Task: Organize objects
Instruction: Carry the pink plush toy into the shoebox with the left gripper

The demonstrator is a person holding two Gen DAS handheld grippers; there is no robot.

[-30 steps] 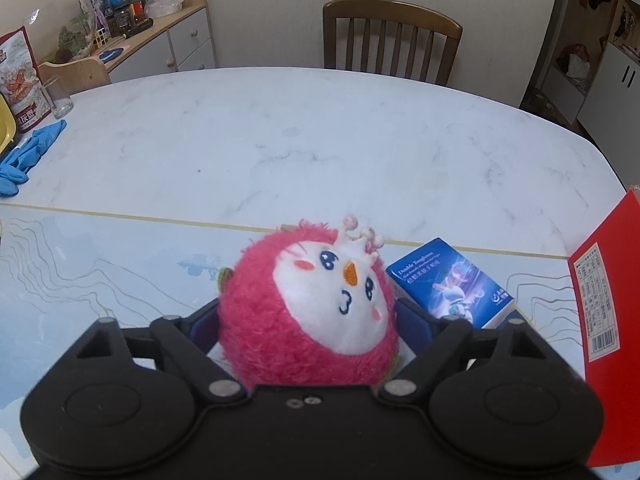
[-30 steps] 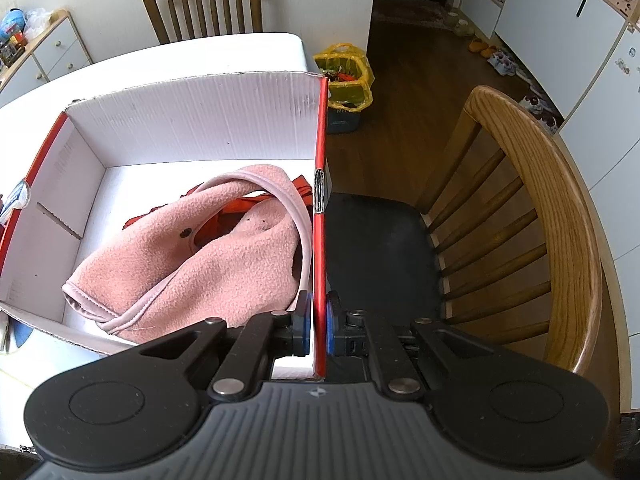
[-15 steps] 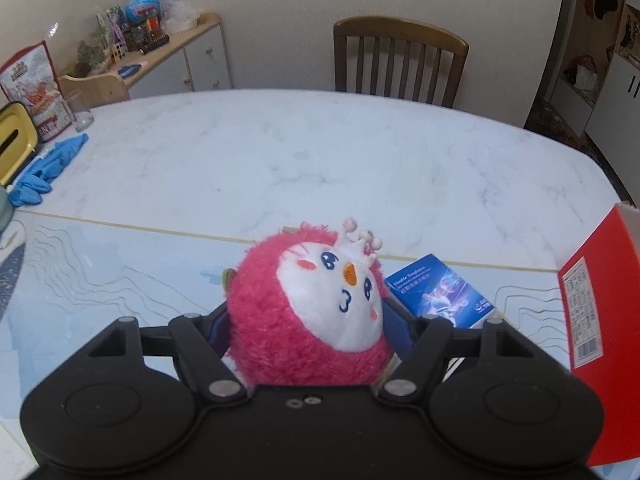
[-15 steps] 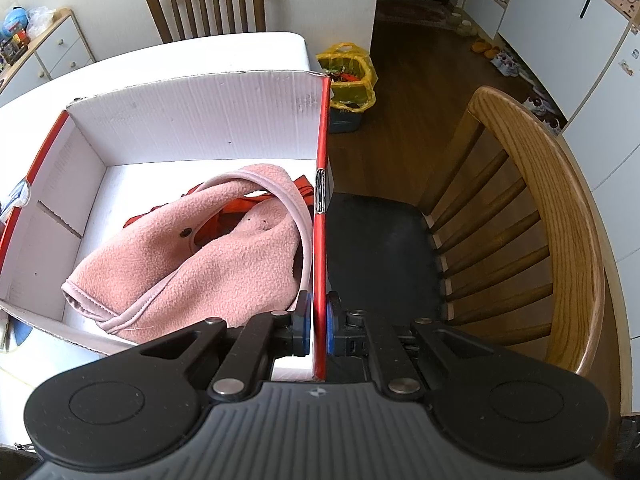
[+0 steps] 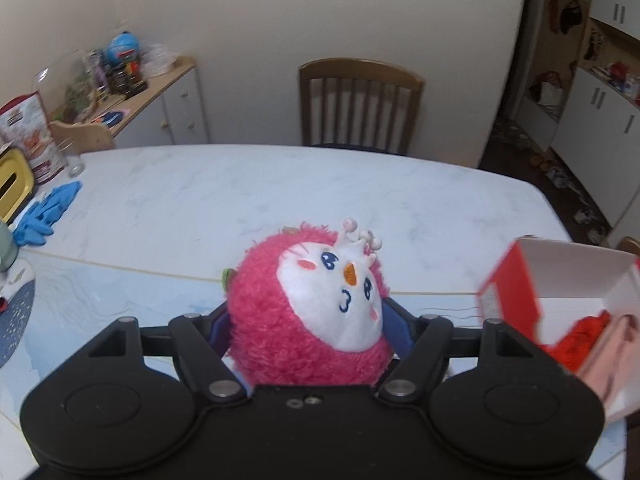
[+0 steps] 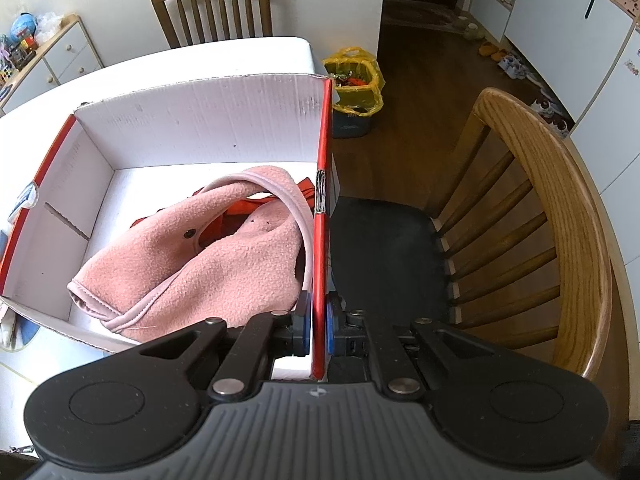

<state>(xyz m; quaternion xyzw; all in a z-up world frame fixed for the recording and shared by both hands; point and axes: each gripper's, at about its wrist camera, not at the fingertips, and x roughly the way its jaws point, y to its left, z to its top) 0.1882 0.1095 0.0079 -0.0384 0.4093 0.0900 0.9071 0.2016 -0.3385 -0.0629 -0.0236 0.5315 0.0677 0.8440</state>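
My left gripper (image 5: 308,320) is shut on a fluffy pink plush bird (image 5: 308,312) with a white face and holds it above the table. A red cardboard box (image 5: 516,300) with a white inside stands to its right. In the right wrist view, my right gripper (image 6: 316,324) is shut on the box's right wall (image 6: 323,208), one pad on each side. A pink fleece cloth (image 6: 200,264) lies in the box over something orange-red (image 6: 240,208).
The white marble table (image 5: 280,184) carries blue gloves (image 5: 44,212), a glass (image 5: 74,158), a snack bag (image 5: 28,132) and a yellow case (image 5: 12,188) at the far left. A wooden chair (image 5: 360,104) stands behind it, another (image 6: 520,232) right of the box. A cluttered sideboard (image 5: 132,92) lines the wall.
My left gripper has risen and swung right with the plush bird; the box's open top has come into view and the blue packet has dropped out of sight. My right gripper has not moved.
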